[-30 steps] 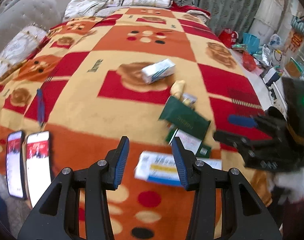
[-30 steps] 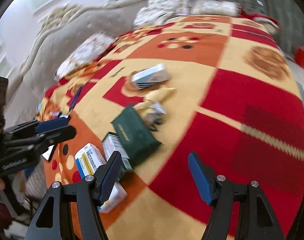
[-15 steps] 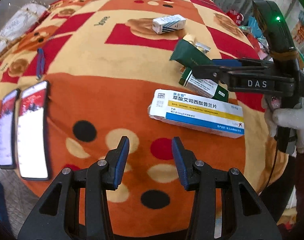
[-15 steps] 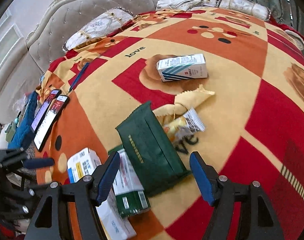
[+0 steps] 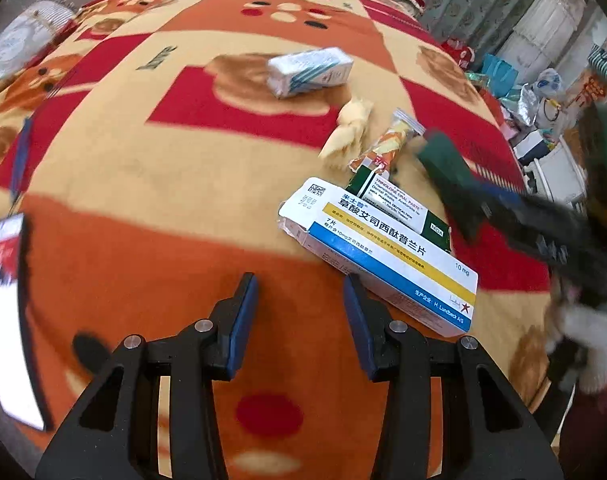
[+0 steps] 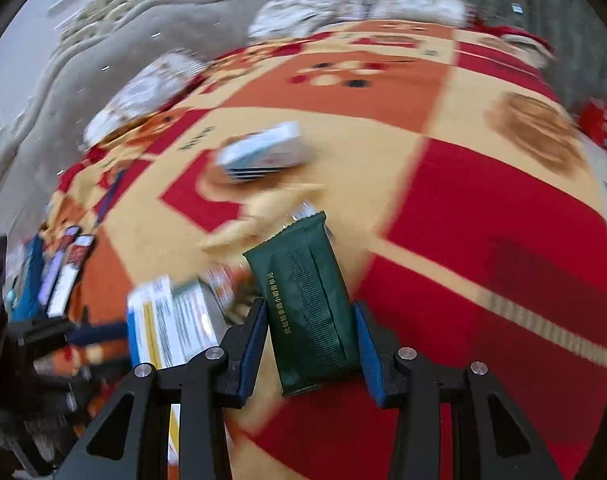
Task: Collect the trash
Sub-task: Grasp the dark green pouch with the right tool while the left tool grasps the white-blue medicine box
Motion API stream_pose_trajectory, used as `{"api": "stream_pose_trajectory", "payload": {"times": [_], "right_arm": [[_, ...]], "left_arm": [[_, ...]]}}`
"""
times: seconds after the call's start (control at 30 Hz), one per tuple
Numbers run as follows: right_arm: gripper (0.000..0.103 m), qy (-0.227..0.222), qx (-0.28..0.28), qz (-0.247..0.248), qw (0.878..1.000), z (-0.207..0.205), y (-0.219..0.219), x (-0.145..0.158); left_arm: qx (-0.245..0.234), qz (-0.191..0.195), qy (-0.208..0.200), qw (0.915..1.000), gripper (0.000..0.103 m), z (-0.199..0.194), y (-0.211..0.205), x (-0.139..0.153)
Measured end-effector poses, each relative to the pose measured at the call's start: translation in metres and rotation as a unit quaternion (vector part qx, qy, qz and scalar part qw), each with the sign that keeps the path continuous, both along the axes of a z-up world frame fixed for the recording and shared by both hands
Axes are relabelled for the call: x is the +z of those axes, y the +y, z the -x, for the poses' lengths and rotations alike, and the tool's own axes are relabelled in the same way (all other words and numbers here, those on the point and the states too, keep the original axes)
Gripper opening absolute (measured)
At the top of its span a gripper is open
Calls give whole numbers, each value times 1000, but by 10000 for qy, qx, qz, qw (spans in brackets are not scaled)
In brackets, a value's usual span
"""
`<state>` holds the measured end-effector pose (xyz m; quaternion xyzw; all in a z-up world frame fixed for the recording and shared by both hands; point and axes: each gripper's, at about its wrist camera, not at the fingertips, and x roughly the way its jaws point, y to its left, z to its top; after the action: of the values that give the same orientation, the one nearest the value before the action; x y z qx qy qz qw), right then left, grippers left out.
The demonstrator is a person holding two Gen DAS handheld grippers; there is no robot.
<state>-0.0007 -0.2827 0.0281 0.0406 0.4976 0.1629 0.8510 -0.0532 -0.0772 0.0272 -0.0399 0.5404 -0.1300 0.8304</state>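
At the far left of the left wrist view a phone [image 5: 7, 320] lies face up on the bed [image 5: 143, 200], which is covered by a red, orange and cream patterned blanket. Next comes the left gripper [image 5: 301, 322], hovering over an orange patch with its blue-padded fingers apart and nothing between them. Just right of it a long white, blue and yellow medicine box [image 5: 379, 256] rests on the blanket, its near end beside the right-hand finger, and a green and white ointment carton [image 5: 399, 208] lies touching its far side. Farther back sit a small white and blue box [image 5: 309, 70], a crumpled yellow wrapper [image 5: 349, 132] and an orange striped snack wrapper [image 5: 387, 144] (all three somewhat blurred). At the right edge the right gripper [image 5: 483, 208] reaches in, held by a white-gloved hand [image 5: 587, 340].

From the right wrist view, two phones [image 6: 65, 268] lie at the left, then the blurred medicine box [image 6: 167, 324], and then the right gripper [image 6: 311, 332] clamped on a dark green packet [image 6: 307, 300], a finger pressed against each long side. The packet points away from the camera over the red and cream squares, and I cannot tell whether it is raised off the blanket. The white and blue box [image 6: 263, 152] is behind it.
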Motion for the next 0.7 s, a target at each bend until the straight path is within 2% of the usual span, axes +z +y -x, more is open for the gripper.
{"api": "stream_pose_trajectory", "payload": {"times": [0.07,0.2,0.27,0.4,0.53,0.63,0.7], "right_arm": [[41,128,-270,42,9995,7,-22,-4],[43,188,-625,-300,9974,17,-52,-1],[64,87,-536,-443,9975,21,-50,5],[67,-336,-156,-351,9987,32,-25,22],[67,-489,22,623,9969,22,10,16],[67,-358,244,647,9970,23,27,8],[67,-300,427,379,9979,34,43,8]], "left_arm": [[-45,85,-54,9999,42,-11,-5,-1],[21,304,-49,9995,42,-29,-7,1],[53,435,-39,9990,42,-30,-5,5],[30,323,-120,9994,42,-22,0,12],[129,227,-116,9996,42,-18,10,18],[232,203,-216,9993,42,-13,23,29],[306,181,-288,9990,42,-12,33,35]]}}
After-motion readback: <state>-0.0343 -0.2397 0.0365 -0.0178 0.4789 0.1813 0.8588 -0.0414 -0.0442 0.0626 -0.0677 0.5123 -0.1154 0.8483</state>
